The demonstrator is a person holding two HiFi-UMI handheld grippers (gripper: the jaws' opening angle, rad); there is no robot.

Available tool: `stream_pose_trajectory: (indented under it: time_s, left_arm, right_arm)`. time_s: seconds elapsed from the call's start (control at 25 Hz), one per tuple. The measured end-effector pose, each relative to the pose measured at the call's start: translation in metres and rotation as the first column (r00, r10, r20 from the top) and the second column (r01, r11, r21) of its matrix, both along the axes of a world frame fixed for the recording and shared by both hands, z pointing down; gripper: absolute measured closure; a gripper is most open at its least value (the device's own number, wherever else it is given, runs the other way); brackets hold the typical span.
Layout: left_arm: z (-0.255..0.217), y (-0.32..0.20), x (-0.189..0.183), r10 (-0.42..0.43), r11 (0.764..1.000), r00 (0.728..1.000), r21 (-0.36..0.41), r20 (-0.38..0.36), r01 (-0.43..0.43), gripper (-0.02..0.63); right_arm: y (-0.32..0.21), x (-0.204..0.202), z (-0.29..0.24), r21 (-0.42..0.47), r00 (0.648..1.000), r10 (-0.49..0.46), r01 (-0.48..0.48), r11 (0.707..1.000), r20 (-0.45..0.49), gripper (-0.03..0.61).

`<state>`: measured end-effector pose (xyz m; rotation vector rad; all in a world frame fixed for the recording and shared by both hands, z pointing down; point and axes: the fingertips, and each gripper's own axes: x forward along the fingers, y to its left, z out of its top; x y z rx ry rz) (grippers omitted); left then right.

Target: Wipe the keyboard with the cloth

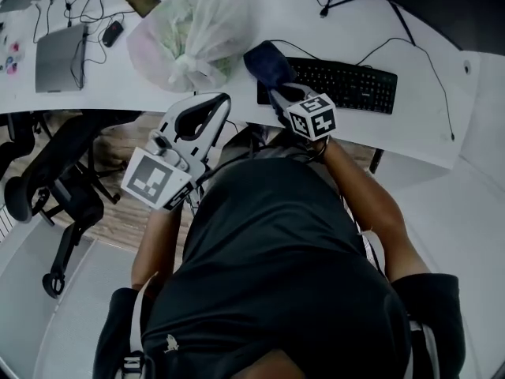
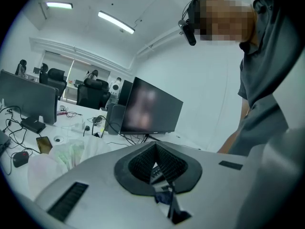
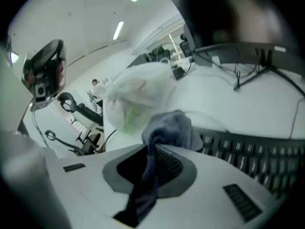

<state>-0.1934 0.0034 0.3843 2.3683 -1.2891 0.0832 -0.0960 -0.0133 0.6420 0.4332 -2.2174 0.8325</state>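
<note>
On the desk (image 1: 442, 133), a translucent bag (image 1: 193, 30) holds greenish contents; the right gripper (image 3: 151, 149) clamps the cloth (image 3: 171, 128) over the keyboard (image 1: 347, 85), the left gripper (image 1: 223, 101) closed, empty.

The left tongs (image 2: 153, 147) hold their jaws together on nothing, facing a dark monitor (image 2: 151, 106) on the white desk (image 2: 187, 141); a plastic bag (image 2: 57, 159) sits left.

Kbd (image 1: 335, 84) x1, cloth (image 1: 267, 64) x1, plastic bag (image 1: 193, 34) x1, laptop (image 1: 61, 58) x1, hand-held grippers (image 1: 221, 103) (image 1: 278, 93) x2.
</note>
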Motion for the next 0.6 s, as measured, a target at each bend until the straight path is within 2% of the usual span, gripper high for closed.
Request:
stream_pose_trajectory:
  time_s: [0.08,0.16,0.24,0.4,0.48,0.6]
  left_arm:
    - [-0.001,-0.003,0.001,0.006,1.000,1.000,0.001,0.005,-0.006,0.611]
    - [-0.003,-0.005,0.004,0.007,1.000,1.000,0.008,0.011,-0.007,0.611]
    - [-0.006,-0.006,0.005,0.002,1.000,1.000,0.016,0.011,-0.002,0.612]
    - [-0.004,-0.008,-0.004,-0.026,1.000,1.000,0.006,0.012,0.026,0.611]
    - [0.000,-0.009,-0.011,-0.042,0.999,0.999,-0.005,0.027,0.042,0.611]
    - [-0.001,-0.019,-0.025,-0.067,0.998,0.997,0.013,0.046,0.066,0.611]
  right_arm:
    - [-0.056,-0.010,-0.007,0.066,0.998,0.062,-0.063,0.996,0.022,0.531]
    - [-0.080,-0.013,-0.003,0.021,0.992,0.126,-0.126,0.992,0.020,0.531]
    - [-0.053,-0.011,0.002,-0.051,0.991,0.131,-0.129,0.990,0.024,0.532]
    - [0.041,-0.010,0.010,-0.174,1.000,-0.009,0.012,0.985,0.019,0.532]
    - [0.030,-0.015,0.007,-0.135,0.998,-0.050,0.053,0.989,0.027,0.531]
    - [-0.057,-0.023,-0.006,0.019,0.999,0.010,-0.011,1.000,0.044,0.531]
